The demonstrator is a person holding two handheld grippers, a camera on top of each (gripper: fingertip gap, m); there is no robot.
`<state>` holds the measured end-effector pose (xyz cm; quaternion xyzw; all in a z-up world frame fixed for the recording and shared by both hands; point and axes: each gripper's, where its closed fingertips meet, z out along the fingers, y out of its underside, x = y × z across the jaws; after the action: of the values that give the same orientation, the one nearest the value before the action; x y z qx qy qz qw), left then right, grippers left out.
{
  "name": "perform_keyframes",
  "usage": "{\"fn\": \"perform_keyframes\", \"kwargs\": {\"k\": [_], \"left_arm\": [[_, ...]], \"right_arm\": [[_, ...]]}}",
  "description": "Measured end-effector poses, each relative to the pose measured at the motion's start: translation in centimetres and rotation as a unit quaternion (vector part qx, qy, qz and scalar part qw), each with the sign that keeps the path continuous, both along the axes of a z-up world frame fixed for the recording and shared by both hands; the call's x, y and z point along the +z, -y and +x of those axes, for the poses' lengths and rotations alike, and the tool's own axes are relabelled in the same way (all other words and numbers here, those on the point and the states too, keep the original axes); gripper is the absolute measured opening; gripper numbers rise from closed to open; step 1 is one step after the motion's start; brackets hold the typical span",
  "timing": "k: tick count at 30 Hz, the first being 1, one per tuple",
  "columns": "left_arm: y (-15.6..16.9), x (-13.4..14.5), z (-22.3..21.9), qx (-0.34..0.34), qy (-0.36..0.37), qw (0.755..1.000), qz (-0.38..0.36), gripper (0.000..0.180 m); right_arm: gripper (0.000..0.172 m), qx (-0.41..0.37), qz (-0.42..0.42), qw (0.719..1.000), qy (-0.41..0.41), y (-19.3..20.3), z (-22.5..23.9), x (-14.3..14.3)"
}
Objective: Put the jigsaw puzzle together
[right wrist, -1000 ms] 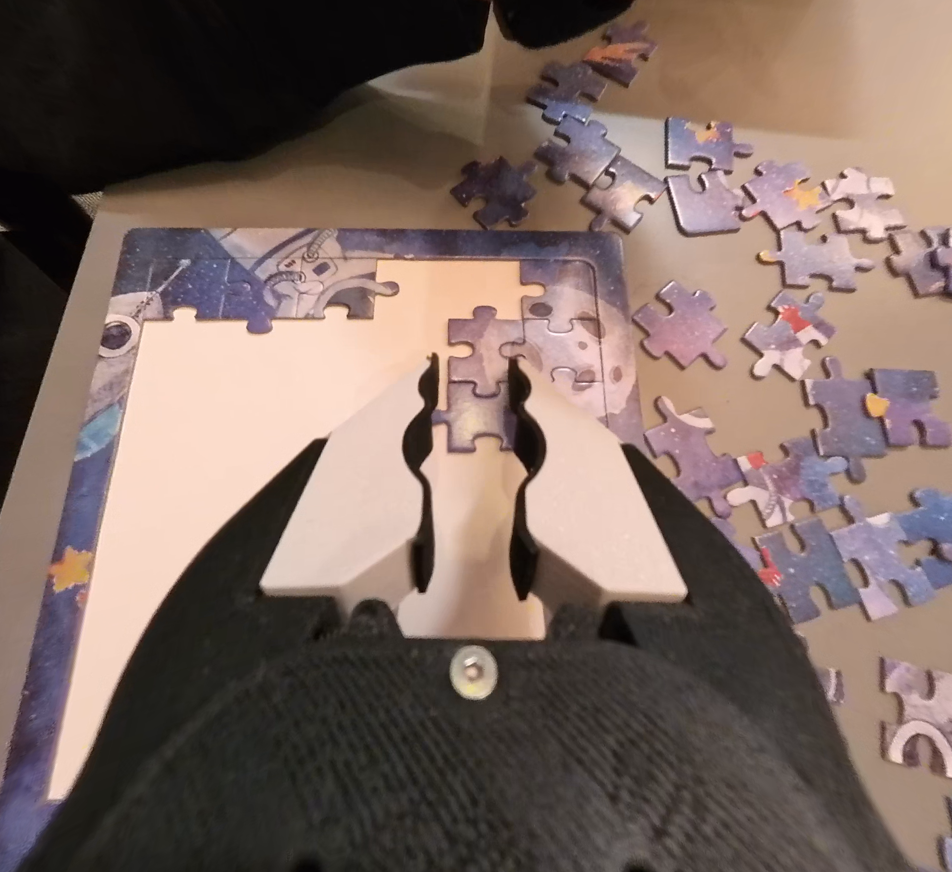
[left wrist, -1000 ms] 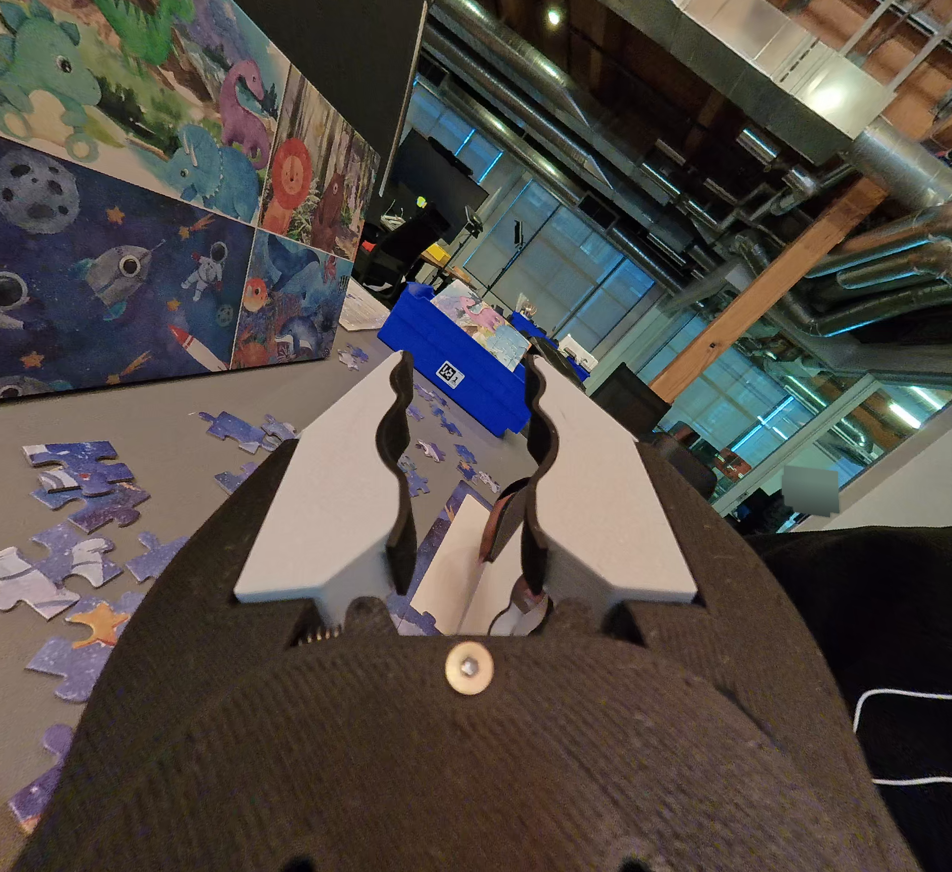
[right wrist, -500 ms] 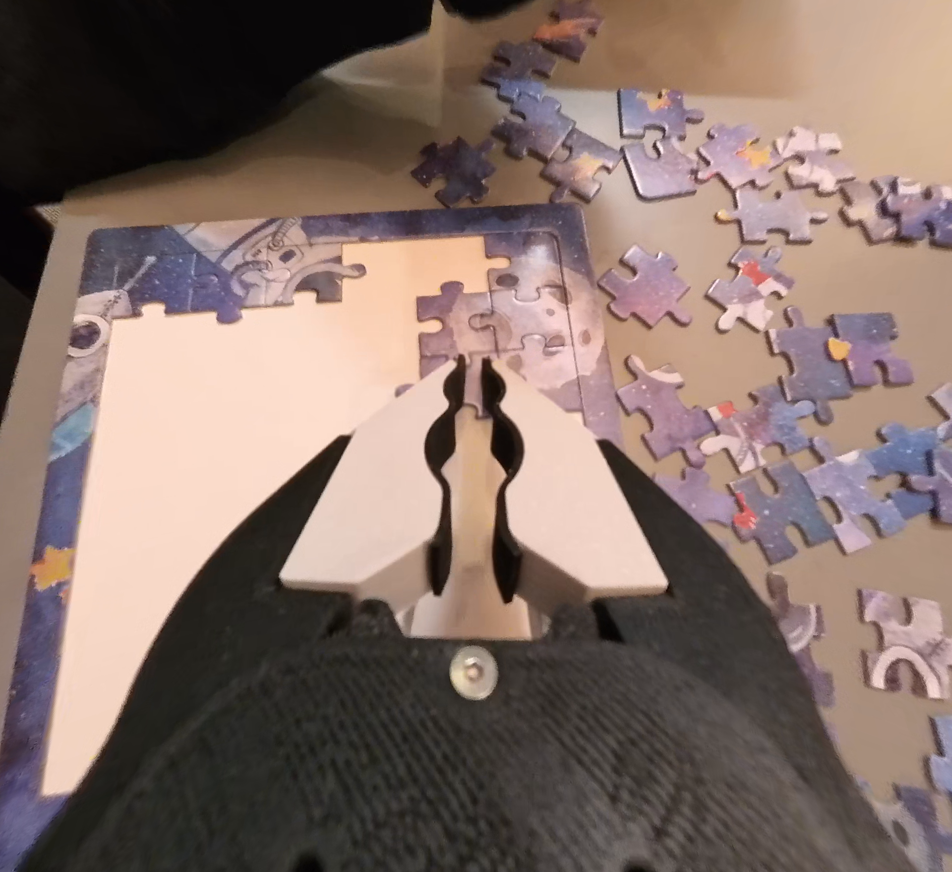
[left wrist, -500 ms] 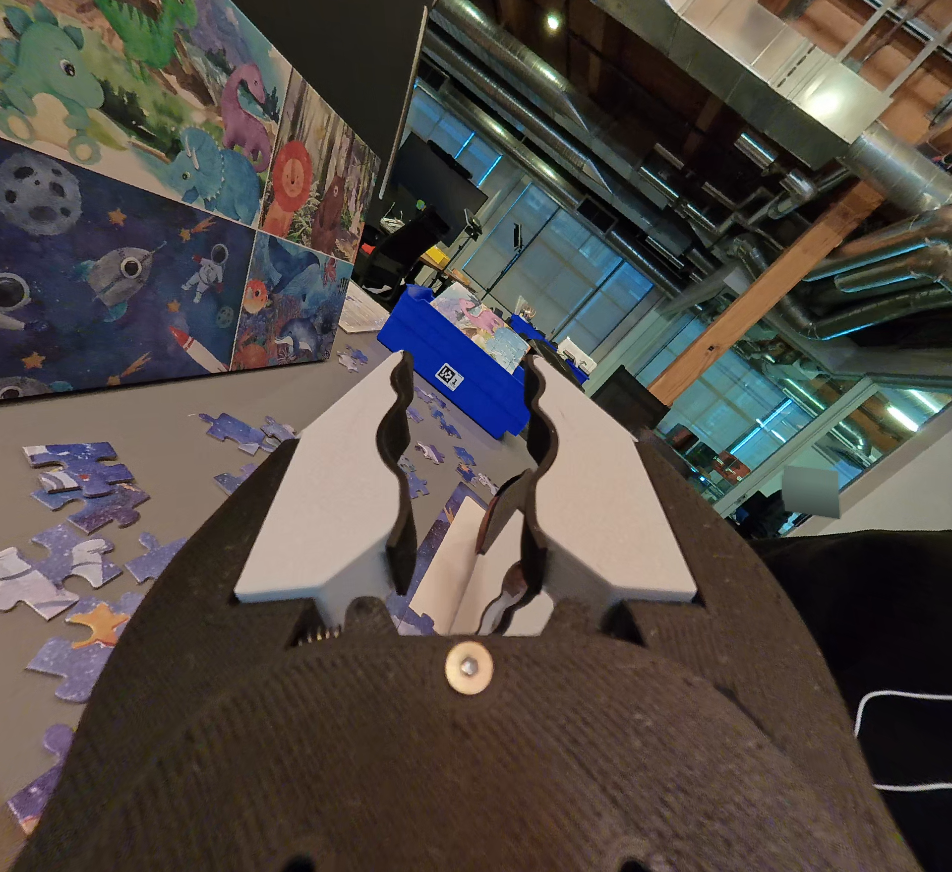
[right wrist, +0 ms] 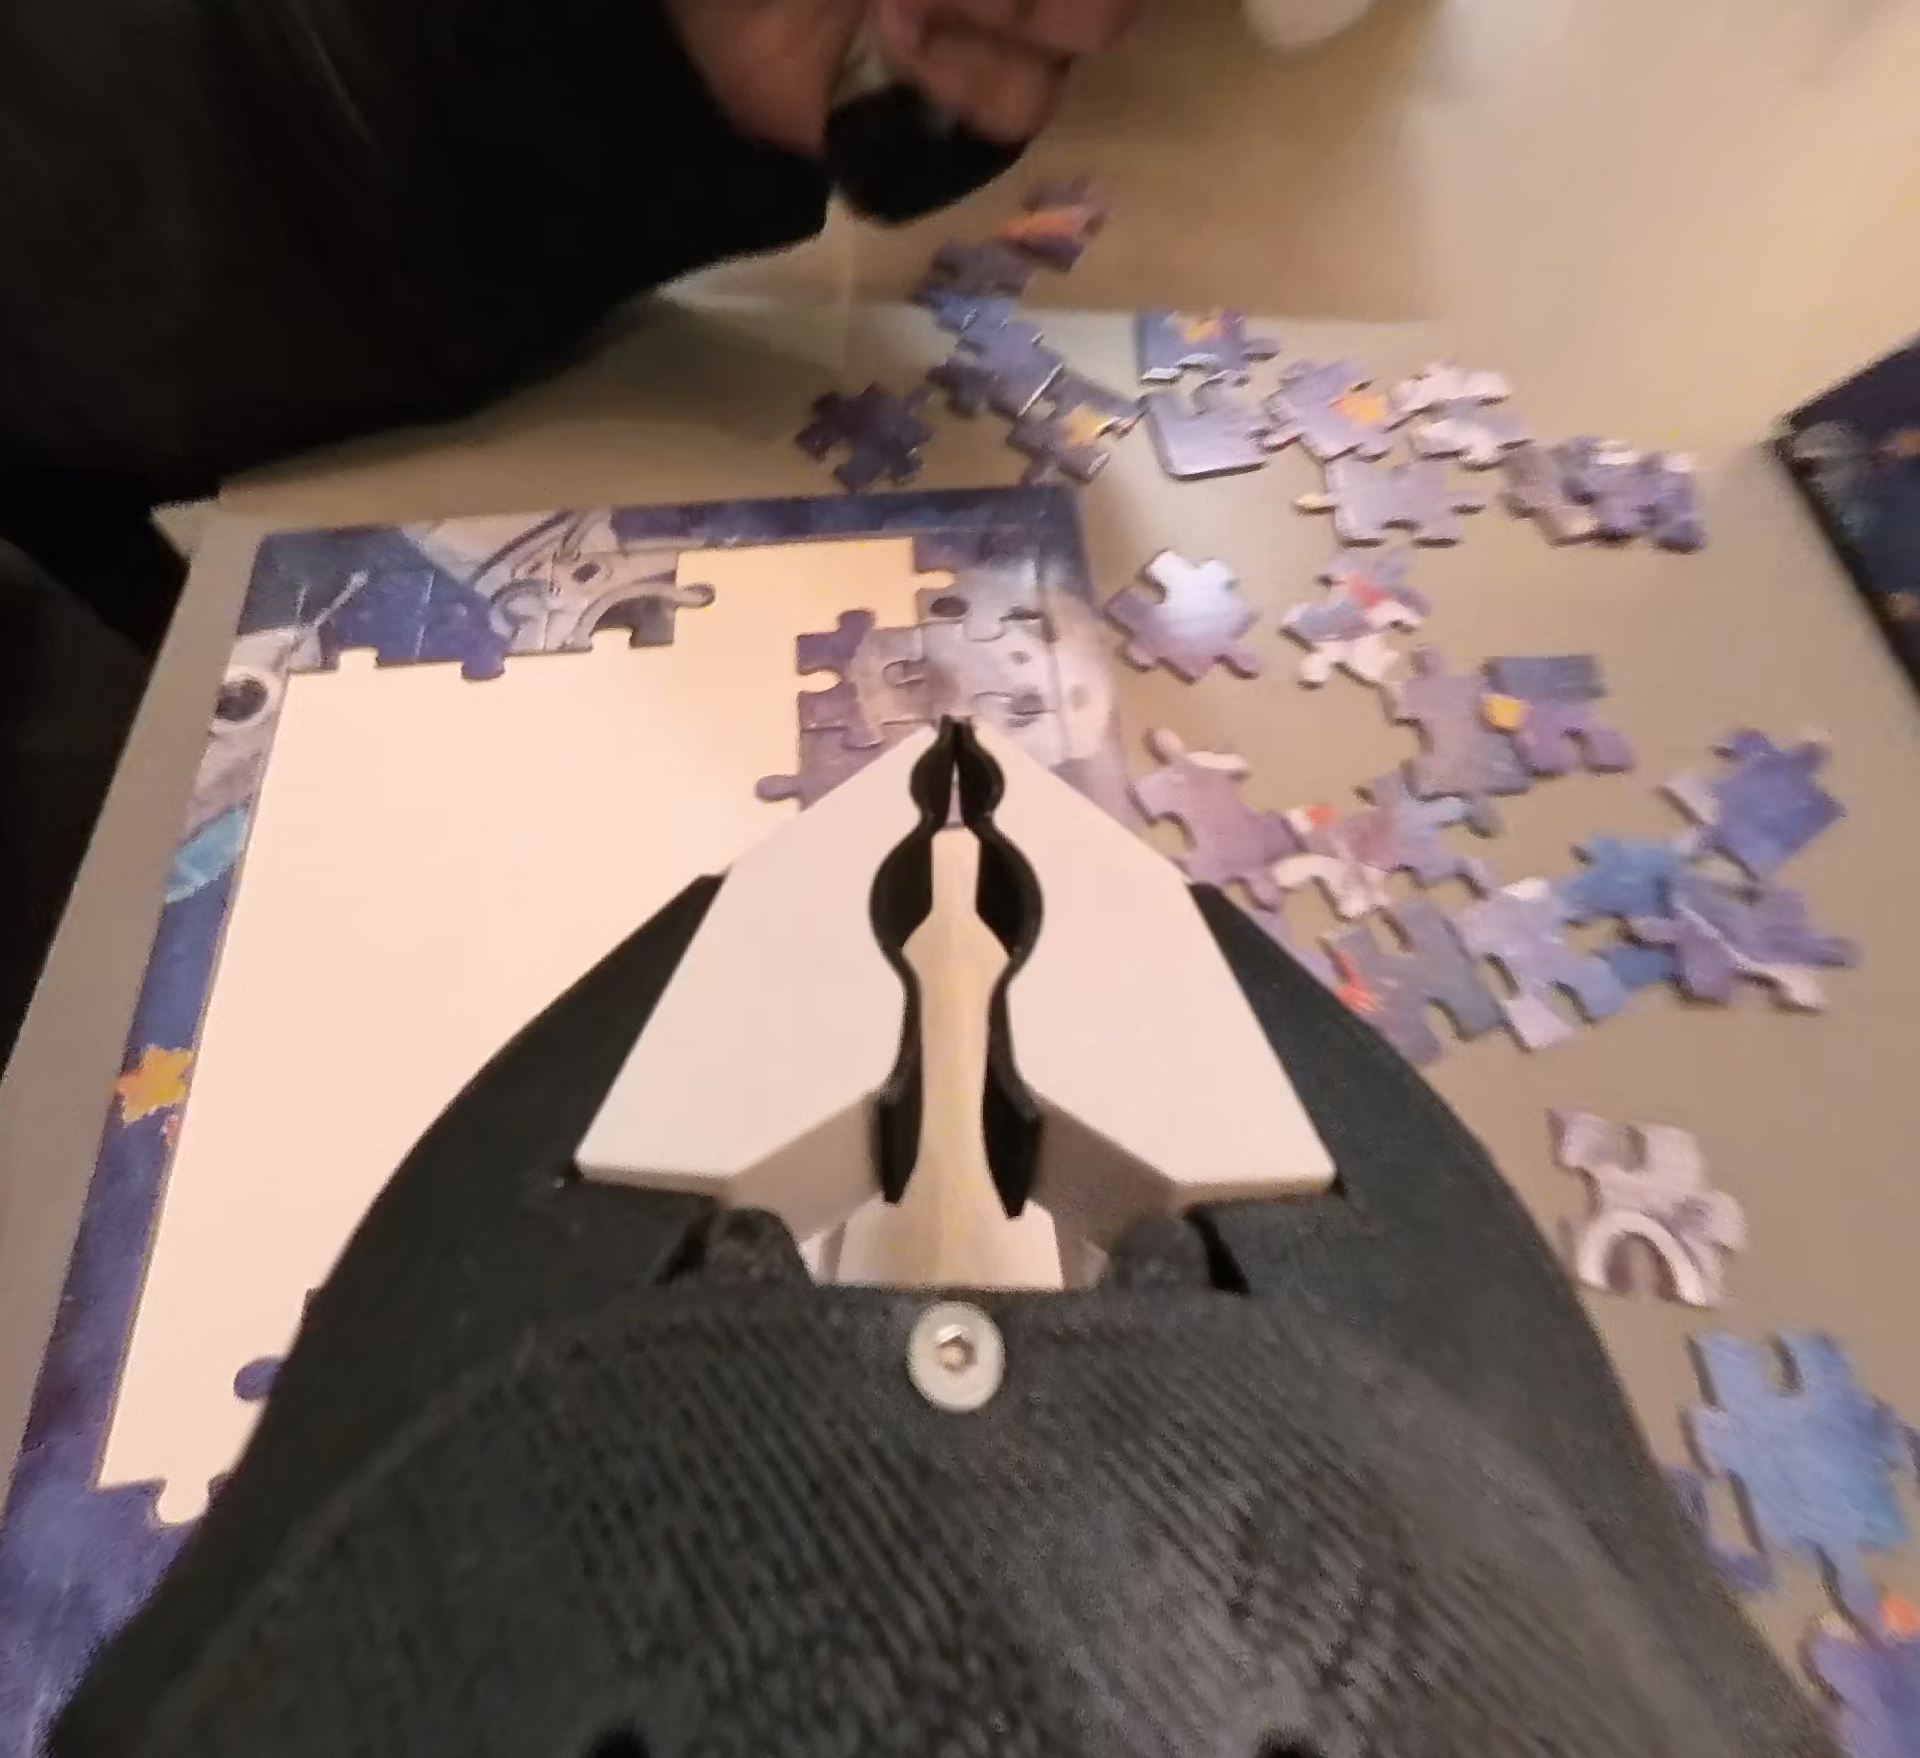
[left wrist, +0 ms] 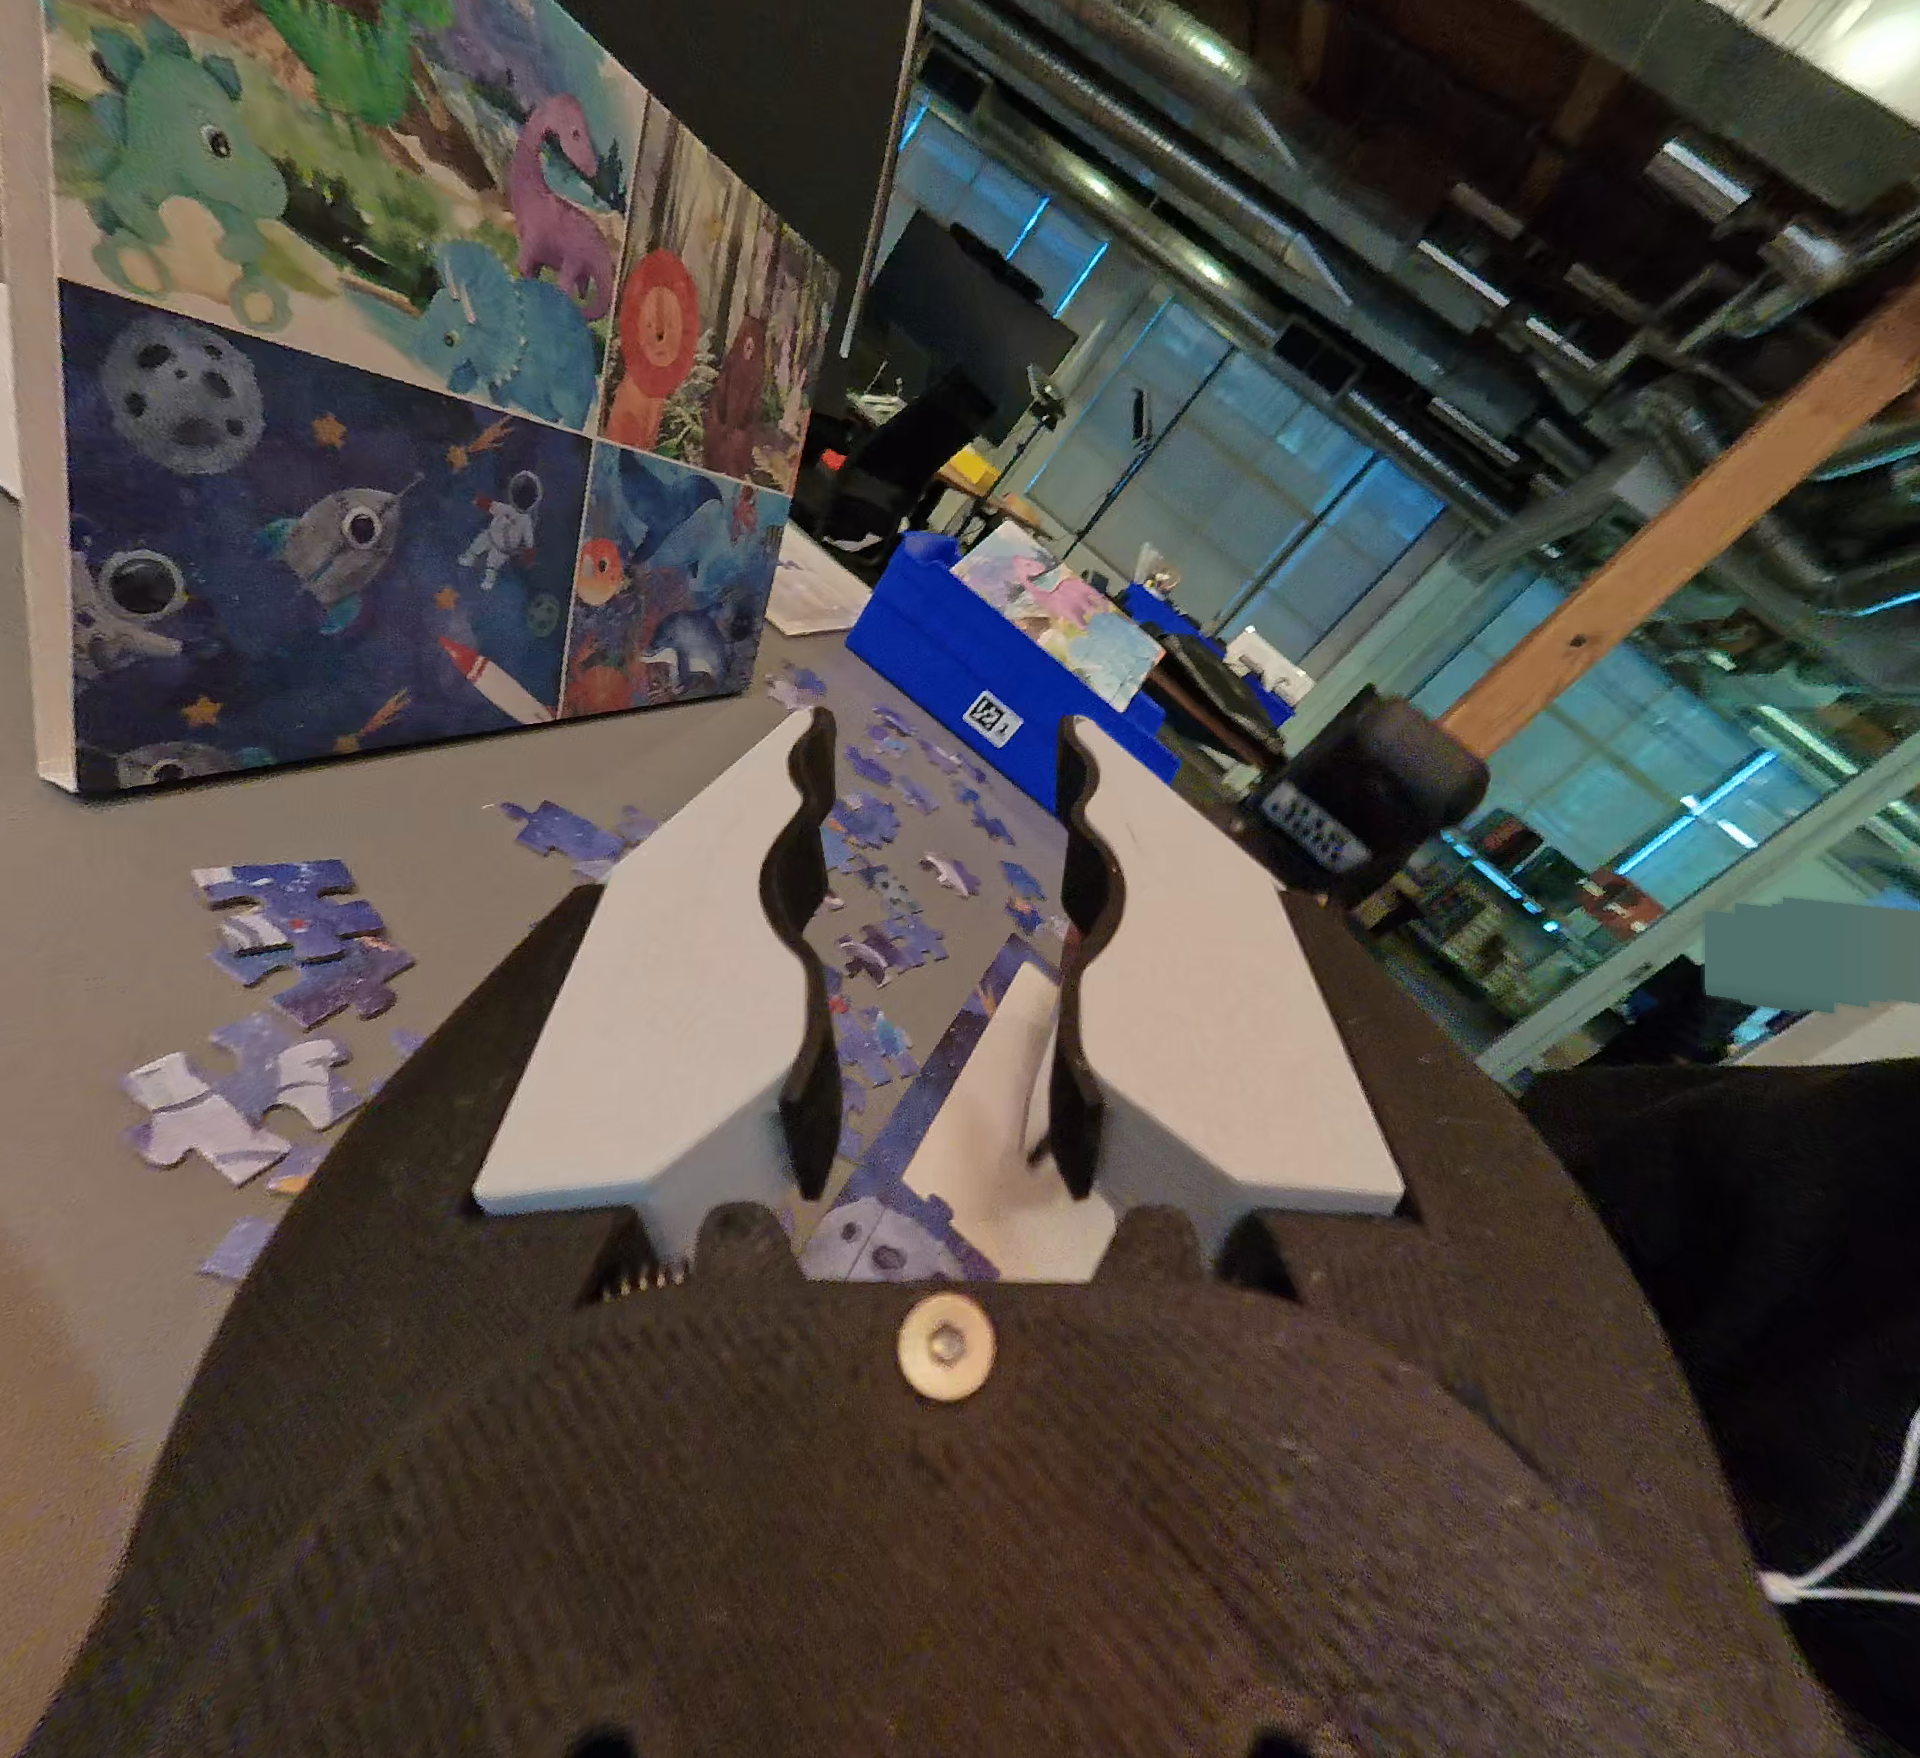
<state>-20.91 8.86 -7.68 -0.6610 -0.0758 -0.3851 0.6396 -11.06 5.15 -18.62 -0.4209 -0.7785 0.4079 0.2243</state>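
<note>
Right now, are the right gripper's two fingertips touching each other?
Touching: the right wrist view shows the right gripper with both black tips meeting above the puzzle tray, nothing visible between them.

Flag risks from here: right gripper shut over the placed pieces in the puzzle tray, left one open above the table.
1. The shut right gripper sits over the placed purple moon pieces in the blue-bordered cardboard puzzle tray; a downward push might pop them out.
2. The open left gripper hangs low over loose purple puzzle pieces and may scatter them.
</note>
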Motion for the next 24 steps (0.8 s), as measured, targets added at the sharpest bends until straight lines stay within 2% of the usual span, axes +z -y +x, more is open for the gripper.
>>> {"fn": "perform_keyframes", "kwargs": {"k": [4, 7, 11, 14, 18, 24], "left_arm": [[-0.6, -1.6, -0.5, 0.034, -0.058, 0.997, -0.042, 0.039], [-1.0, -3.5, -1.3, 0.079, -0.132, 0.984, -0.092, 0.033], [-1.0, -4.0, -3.1, 0.162, -0.234, 0.951, -0.117, 0.000], [-0.8, -4.1, -3.9, 0.193, -0.263, 0.937, -0.125, 0.000], [-1.0, -5.2, -4.2, 0.193, -0.282, 0.927, -0.157, 0.000], [-1.1, -7.7, -4.8, 0.211, -0.388, 0.868, -0.227, 0.000]], "right_arm": [[0.000, -0.081, -0.028, 0.995, -0.057, -5.0, 0.4, 1.7], [0.000, -0.133, -0.035, 0.987, -0.087, -8.4, 1.4, 2.2], [0.000, -0.198, -0.045, 0.971, -0.123, -12.3, 2.5, 3.9], [0.000, -0.235, -0.064, 0.956, -0.161, -14.2, 3.3, 5.9], [0.000, -0.282, -0.070, 0.939, -0.186, -16.8, 4.4, 7.0], [0.000, -0.327, -0.107, 0.917, -0.201, -19.5, 5.8, 7.4]]}}
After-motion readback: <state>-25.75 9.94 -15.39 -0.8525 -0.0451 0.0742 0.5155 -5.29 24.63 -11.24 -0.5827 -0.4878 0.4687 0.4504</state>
